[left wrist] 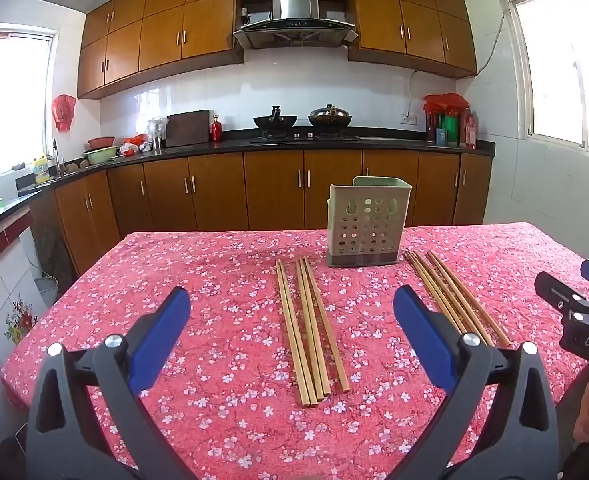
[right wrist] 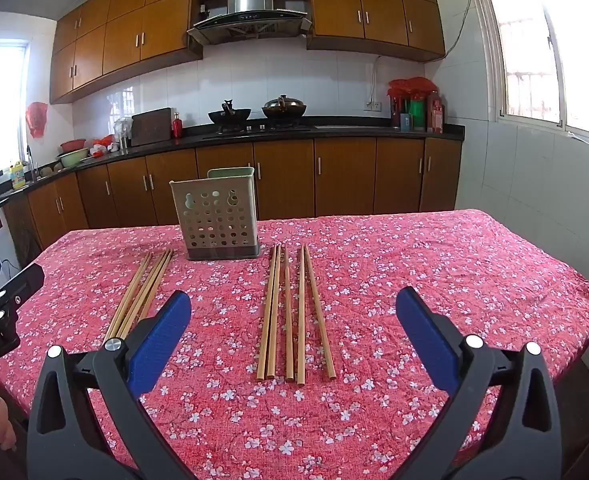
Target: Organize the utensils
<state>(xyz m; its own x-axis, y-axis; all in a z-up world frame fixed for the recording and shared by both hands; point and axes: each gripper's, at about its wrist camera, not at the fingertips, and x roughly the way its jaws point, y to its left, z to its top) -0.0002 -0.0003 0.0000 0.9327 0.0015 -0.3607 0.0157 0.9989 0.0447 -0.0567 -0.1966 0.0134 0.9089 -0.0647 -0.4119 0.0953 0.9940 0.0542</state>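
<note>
A pale green perforated holder (left wrist: 368,224) stands upright on the desk (left wrist: 198,264), which wears a red cloth printed with small white blossoms, and everything else is best placed from that holder. Two loose groups of wooden chopsticks lie flat on the near side of it. One group (left wrist: 312,328) starts at the holder's left front corner; the other group (right wrist: 292,312) starts at its right front corner. None of the sticks touches the holder, and the holder itself looks empty from here, though its inside is mostly hidden. All the sticks lie with their long axes running from the holder back toward the person, so each bundle points roughly straight along the tongs that face it. The left tongs (left wrist: 292,334) hang above the near end of the left-hand bundle, spread wide and carrying nothing; the right tongs (right wrist: 294,334) hang the same way over the right-hand bundle, also spread wide with nothing between the blue pads (right wrist: 426,336). Each bundle sits squarely between the fingers of its own tongs, so neither hand has a clear advantage; each is simply nearer its own group. My guess is that no stick has yet gone in, and since the sticks run lengthwise along the fingers, a clean pinch would mean closing across their width.
</note>
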